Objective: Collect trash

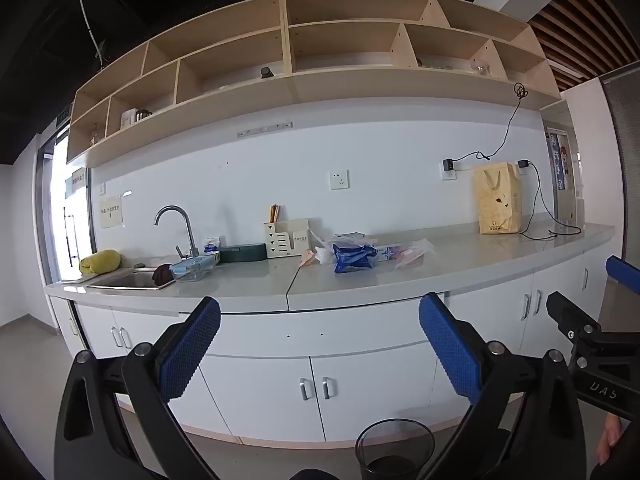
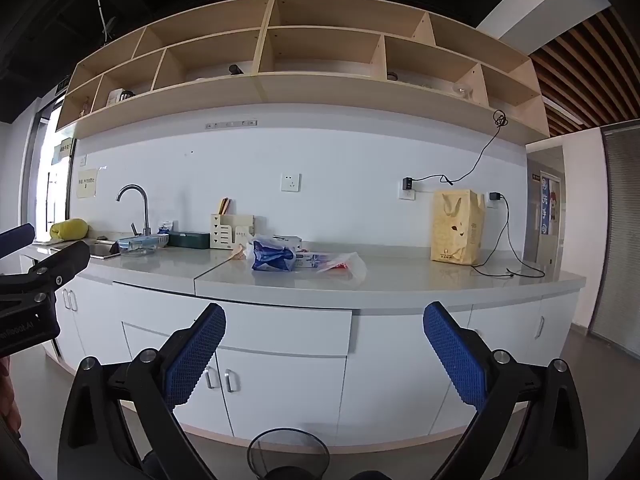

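Both fingers wide open, empty | approach level to blue bag (image 2: 273, 257) on counter (image 2: 400, 280) | bin (image 2: 288, 454) below, possibly mesh

Tabletop (image 2: 400, 280): smooth grey, slight sheen. Faucet (image 2: 136, 204): polished metal. Bag (image 2: 458, 226): matt paper. Wrappers (image 2: 340, 266): glossy clear plastic. Shelves (image 2: 320, 84): pale wood. Bin (image 1: 394, 454): dark wire mesh.

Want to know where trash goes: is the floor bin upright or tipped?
Upright: the bin stands on the floor by the cabinets, its round rim facing up.
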The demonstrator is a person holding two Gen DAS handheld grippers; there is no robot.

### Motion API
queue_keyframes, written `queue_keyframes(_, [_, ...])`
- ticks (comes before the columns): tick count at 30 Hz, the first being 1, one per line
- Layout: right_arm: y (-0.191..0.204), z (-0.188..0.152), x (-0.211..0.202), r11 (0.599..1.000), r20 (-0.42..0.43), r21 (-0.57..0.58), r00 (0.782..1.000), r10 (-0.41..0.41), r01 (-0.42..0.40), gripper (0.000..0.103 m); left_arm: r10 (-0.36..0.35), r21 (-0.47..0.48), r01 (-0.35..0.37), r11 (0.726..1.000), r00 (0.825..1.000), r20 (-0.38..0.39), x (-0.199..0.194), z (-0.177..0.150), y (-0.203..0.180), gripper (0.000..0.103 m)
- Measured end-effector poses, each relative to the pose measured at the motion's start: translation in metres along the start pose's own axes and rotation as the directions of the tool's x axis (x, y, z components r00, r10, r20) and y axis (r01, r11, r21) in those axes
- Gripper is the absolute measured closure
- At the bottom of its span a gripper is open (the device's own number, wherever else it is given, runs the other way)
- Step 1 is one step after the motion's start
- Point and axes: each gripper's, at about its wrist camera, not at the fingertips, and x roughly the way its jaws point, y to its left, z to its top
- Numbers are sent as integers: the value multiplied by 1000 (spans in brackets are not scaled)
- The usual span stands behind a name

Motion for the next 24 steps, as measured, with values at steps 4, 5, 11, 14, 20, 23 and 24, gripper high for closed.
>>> queue_keyframes(4, [-4,2,3,1000,-6,-3,1000,0,0,3,-4,-9,4,1000,1000,-6,1,0,0,4])
queue_keyframes(5, [-5,2,3,1000,-6,-1,1000,0,0,3,-1,-10,1,1000,1000,-6,0,-2,2,4])
queue_keyframes(11, [-6,2,6,1000,-10,-2,1000,1,-1,3,-7,-26,6,1000,1000,-24,11,-13,8,4])
queue_keyframes(14, [-4,1,8,1000,-6,-5,1000,-1,1,3,-10,-21,10,1000,999,-31,11,-8,3,4])
queue_keyframes(20, [-5,1,0,1000,-4,-2,1000,-3,3,3,-7,-14,7,1000,999,-35,10,-10,2,4])
queue_keyframes(23, [-5,0,-1,1000,-6,-1,1000,-3,3,3,-14,-18,13,1000,999,-44,11,-10,2,4])
queue_keyframes(24, [-5,1,-1,1000,-7,0,1000,-2,2,3,-13,-19,12,1000,999,-44,11,-10,2,4])
